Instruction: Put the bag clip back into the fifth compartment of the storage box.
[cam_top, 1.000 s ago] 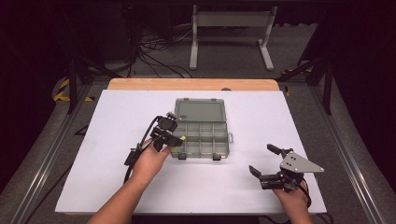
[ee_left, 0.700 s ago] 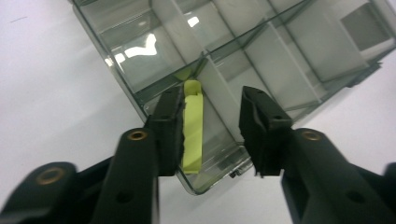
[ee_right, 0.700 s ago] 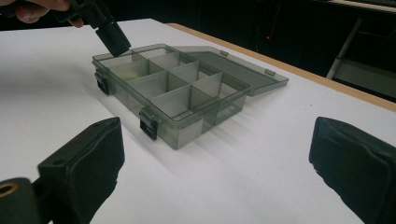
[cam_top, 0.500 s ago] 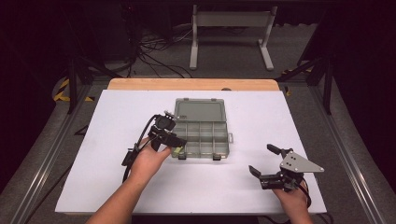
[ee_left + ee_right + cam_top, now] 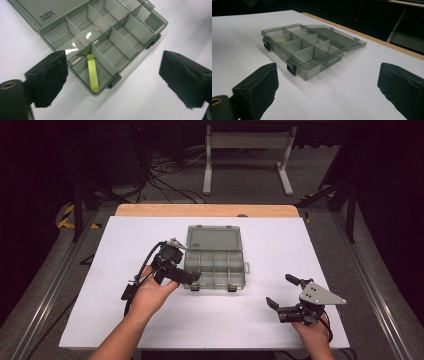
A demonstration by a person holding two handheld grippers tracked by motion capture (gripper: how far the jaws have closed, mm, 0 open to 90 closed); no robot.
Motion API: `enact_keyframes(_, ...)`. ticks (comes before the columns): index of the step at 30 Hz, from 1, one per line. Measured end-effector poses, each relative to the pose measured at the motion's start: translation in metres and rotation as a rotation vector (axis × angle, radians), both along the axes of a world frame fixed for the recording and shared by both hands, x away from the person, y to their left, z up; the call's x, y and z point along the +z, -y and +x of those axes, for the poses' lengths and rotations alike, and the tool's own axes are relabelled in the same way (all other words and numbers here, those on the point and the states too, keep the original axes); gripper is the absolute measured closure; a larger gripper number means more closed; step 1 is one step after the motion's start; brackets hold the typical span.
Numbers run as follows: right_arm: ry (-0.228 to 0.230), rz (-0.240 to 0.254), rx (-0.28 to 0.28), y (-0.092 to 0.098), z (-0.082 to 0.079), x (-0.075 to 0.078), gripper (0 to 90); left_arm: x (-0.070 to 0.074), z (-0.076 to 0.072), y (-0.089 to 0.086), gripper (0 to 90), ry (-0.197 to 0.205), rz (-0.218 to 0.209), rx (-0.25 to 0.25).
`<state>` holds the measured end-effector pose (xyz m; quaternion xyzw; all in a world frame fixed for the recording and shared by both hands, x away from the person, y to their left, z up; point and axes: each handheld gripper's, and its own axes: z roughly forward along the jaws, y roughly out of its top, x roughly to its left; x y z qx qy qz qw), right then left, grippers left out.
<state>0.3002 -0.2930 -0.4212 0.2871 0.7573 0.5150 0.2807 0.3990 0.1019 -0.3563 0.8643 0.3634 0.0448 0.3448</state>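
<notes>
Left gripper (image 5: 112,82) wide open, empty, above compartment box (image 5: 105,42) holding yellow-green strip (image 5: 92,72); right gripper (image 5: 287,292) open, idle; next, probably fetching another piece

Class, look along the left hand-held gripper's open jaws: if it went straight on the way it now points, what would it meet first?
Probably the organizer box, at the near corner compartment holding the yellow-green strip; depth is uncertain.

Left gripper (image 5: 113,82): jaws spread wide, nothing between them. Ahead: smoky clear compartment box (image 5: 130,37), lid (image 5: 47,11) laid open, on white table (image 5: 150,100). Nearest corner compartment, close to left jaw: yellow-green strip (image 5: 92,72), lying flat. Other compartments bare.
</notes>
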Motion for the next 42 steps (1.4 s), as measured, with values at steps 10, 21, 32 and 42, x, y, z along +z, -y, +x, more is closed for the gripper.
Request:
enact_keyframes(10, 0.004, 0.004, -0.009, 0.003, 0.0, 0.002, 4.0, 0.015, -0.017, -0.016, 0.2, 0.098, -0.057, -0.03)
enact_keyframes(21, 0.006, 0.008, -0.009, 0.003, -0.001, 0.003, 4.0, 0.023, -0.036, -0.039, 0.1, 0.159, -0.089, -0.023)
enact_keyframes(32, 0.008, 0.01, -0.009, 0.004, -0.001, 0.003, 4.0, 0.021, -0.055, -0.072, 0.2, 0.329, -0.172, -0.058)
enact_keyframes(42, 0.017, 0.014, -0.008, 0.004, -0.001, 0.004, 3.9, 0.008, -0.07, -0.099, 0.2, 0.391, -0.289, -0.08)
